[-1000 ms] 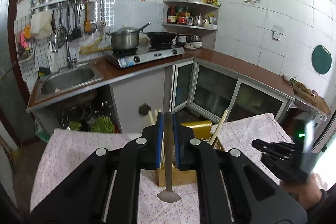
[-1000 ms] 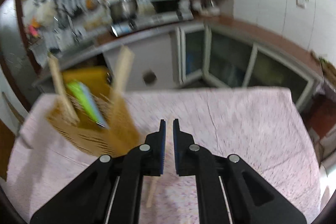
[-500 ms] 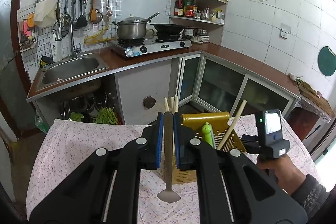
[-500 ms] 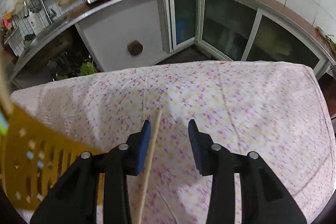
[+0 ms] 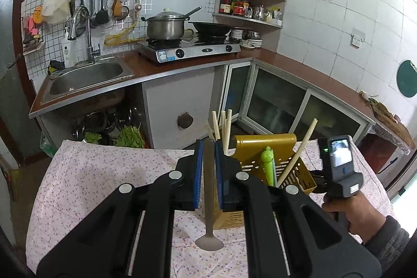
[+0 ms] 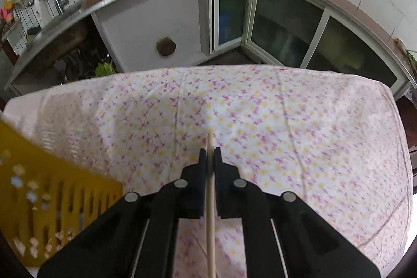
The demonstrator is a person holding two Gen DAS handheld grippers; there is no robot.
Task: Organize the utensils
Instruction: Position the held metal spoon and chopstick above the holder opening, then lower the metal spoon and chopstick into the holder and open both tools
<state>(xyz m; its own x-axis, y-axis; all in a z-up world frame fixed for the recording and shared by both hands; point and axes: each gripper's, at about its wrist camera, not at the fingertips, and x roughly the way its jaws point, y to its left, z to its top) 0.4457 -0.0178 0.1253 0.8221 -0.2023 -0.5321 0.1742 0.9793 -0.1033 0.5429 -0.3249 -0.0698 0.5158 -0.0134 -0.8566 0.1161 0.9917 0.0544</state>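
Note:
My left gripper (image 5: 208,147) is shut on the handle of a metal spoon (image 5: 208,199), whose bowl hangs back toward the camera. Just beyond it stands a yellow slotted utensil holder (image 5: 265,145) with several wooden chopsticks (image 5: 224,127) and a green-handled tool (image 5: 268,160) in it. In the right wrist view my right gripper (image 6: 209,153) hangs low over the flowered tablecloth (image 6: 286,134). Its jaws are closing tight, the pads pressing on a single wooden chopstick (image 6: 210,212). The holder (image 6: 52,212) fills that view's lower left.
A person's hand (image 5: 359,215) holds the right gripper's body to the right of the holder. Beyond the table's far edge stand a counter with a sink (image 5: 86,74), a gas stove (image 5: 190,51) with a pot and wok, and glass-door cabinets (image 5: 276,100).
The right gripper dropped toward the cloth, opened around the lying chopstick, then closed on it. The left gripper with the spoon sank a little toward the holder.

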